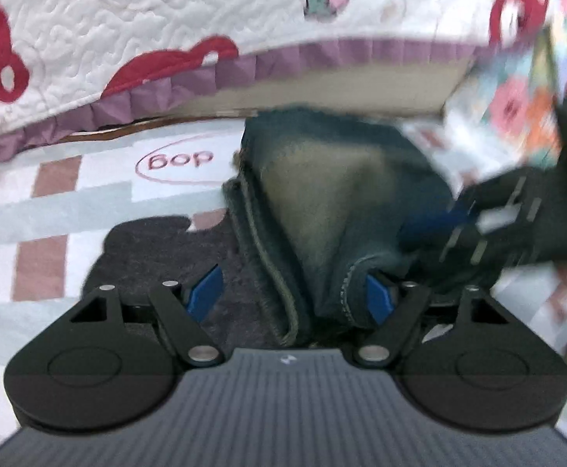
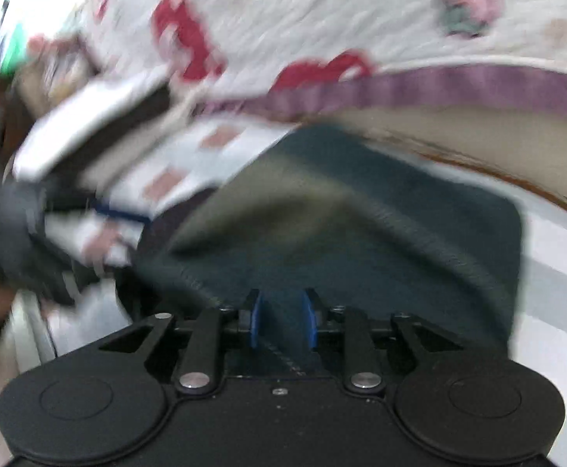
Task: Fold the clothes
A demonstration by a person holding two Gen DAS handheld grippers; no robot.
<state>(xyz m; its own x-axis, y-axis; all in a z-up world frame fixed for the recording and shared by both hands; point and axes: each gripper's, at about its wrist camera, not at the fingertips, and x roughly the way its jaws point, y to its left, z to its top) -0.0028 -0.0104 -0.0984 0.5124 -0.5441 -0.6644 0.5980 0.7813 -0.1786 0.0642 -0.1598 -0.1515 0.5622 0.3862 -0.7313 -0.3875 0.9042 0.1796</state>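
garment: dark blue jeans, worn pale olive in the middle, lie bunched on the patchwork mat just below the quilted bedcover; part of the cloth is raised off the mat.
left gripper: i read it as spread wide, blue pads well apart; a stitched denim edge drapes against the right-hand pad, not pinched between the two.
right gripper: jaws drawn close with denim running between the pads; i judge it clenched on the jeans, though blur prevents certainty about contact.
why held so: a pinch on one edge would let me lift and carry that layer over the rest.
fold stage: undetermined; the heap fits either a fold in progress or one being re-laid.
risk: thick seams may slip from a narrow pinch.
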